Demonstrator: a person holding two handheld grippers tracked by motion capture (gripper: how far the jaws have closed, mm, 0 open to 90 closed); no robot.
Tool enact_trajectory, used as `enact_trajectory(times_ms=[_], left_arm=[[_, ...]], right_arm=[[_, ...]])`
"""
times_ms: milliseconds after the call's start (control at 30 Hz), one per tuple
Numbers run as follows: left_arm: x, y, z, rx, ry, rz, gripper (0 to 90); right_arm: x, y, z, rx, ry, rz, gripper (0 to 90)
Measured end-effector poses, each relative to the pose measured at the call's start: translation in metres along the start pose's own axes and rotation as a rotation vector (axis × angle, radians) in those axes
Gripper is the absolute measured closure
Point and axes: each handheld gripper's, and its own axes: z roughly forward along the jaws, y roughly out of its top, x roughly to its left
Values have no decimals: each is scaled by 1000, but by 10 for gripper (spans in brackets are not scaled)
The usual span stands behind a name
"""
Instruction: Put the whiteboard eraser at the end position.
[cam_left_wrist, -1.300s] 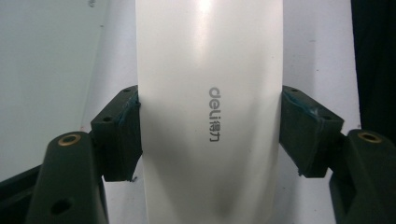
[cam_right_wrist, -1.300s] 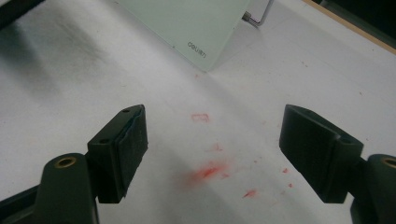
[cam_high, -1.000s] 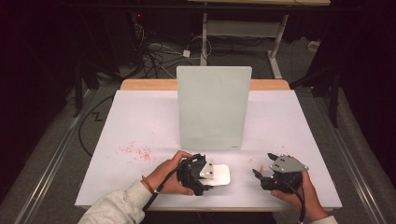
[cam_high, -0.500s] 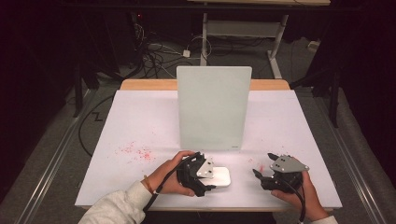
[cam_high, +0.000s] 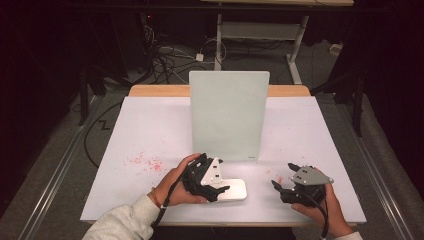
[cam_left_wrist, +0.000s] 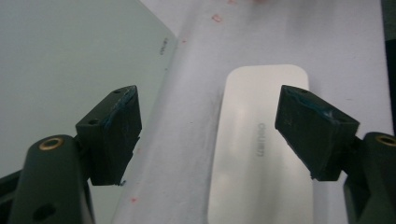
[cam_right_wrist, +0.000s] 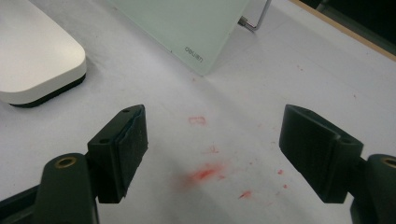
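Left gripper (cam_high: 212, 186) now lower over white eraser (cam_high: 232, 190) than a second ago, jaws wide, gripping nothing. Eraser flat near front edge, below upright board (cam_high: 227, 115). Grasp looks imminent. Right gripper (cam_high: 285, 189) idle, wide open, empty.

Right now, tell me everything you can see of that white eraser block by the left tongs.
The white eraser block is a flat oblong with rounded corners, its smooth top looking like glossy plastic with faint embossed lettering. A dark layer, perhaps felt, runs beneath it in the right gripper view. It lies flat on the white table, just before the standing glass board. The left tongs hover open over its left end; whether they touch it is unclear.
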Motion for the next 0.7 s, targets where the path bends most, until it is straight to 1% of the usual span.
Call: enact_trajectory(times_ms=[100,200,267,367,467,500,567,633,700], left_arm=[[5,-3,-8,-24,30,-18,226],[11,-7,-16,-25,65,-23,226],[15,-11,-21,-35,95,-32,226],[20,-18,-28,-50,129,-50,226],[24,-22,-33,-60,140,-55,226],[26,-23,-35,-67,146,-62,225],[27,-25,-39,-70,163,-68,222],[28,-27,-42,-74,184,-65,221],[29,-29,-44,-77,195,-71,221]], right_arm=[[-2,0,-2,-8,-5,1,243],[-2,1,-3,-12,-8,8,243],[-1,1,-2,-16,-8,3,243],[0,2,-3,-20,-6,1,243],[-1,2,-4,-23,-6,-2,242],[0,2,-4,-24,-10,4,242],[0,2,-4,-25,-12,10,242],[0,3,-5,-28,-14,8,242],[-1,3,-5,-32,-14,5,242]])
